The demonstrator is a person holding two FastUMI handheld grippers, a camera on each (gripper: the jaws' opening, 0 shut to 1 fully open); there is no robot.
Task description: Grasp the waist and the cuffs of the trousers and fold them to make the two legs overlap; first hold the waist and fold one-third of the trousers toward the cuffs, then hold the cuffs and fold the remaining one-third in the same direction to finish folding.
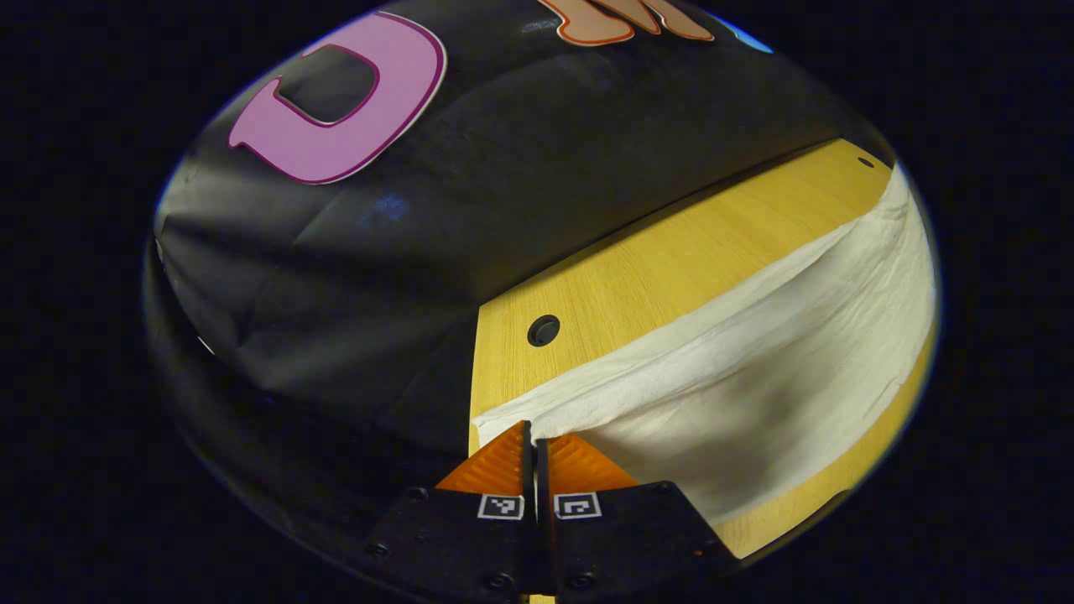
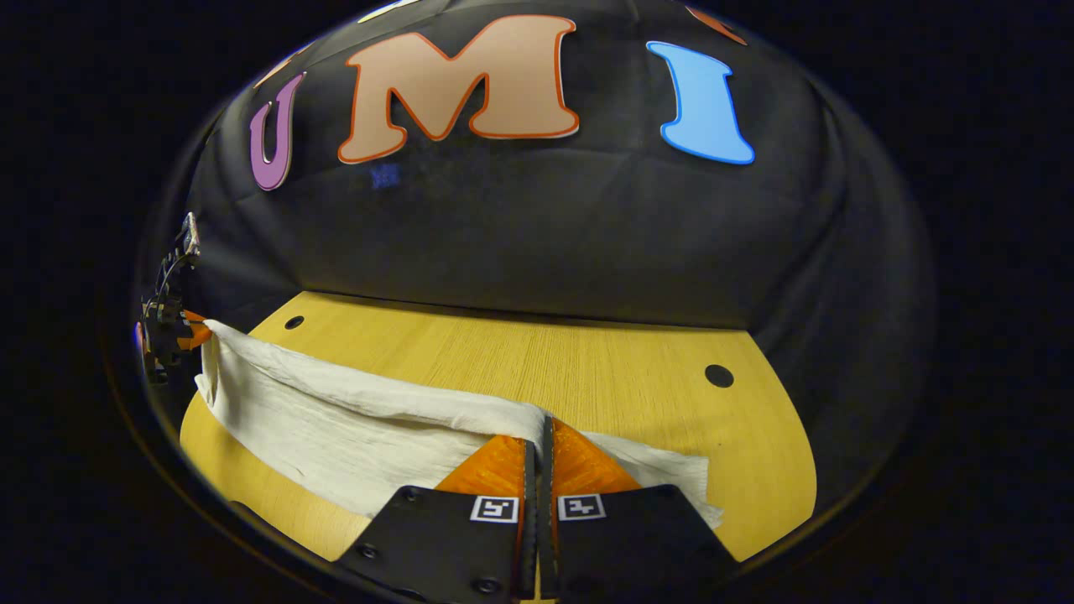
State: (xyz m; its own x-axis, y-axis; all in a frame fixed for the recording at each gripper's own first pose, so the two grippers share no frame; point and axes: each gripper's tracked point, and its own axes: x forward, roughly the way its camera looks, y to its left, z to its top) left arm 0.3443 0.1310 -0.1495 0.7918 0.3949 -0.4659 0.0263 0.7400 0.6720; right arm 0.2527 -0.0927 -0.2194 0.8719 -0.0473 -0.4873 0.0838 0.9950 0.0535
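White trousers [image 1: 755, 352] hang stretched above the yellow wooden table [image 1: 638, 277], running from my left gripper [image 1: 532, 429] toward the far right. That gripper is shut on one end's upper edge. In the right gripper view the trousers [image 2: 336, 419] sag as a long band over the table [image 2: 587, 369]. My right gripper [image 2: 540, 426] is shut on their top edge near the other end, and a short tail of cloth drapes to its right. The left gripper [image 2: 176, 329] shows far left there, pinching the opposite corner. Which end is the waist I cannot tell.
The tabletop has round dark holes [image 1: 543, 330] [image 2: 719, 375] near its far corners. The black cloth wall [image 2: 537, 218] rises right behind the table's far edge. Bare wood lies beyond the trousers.
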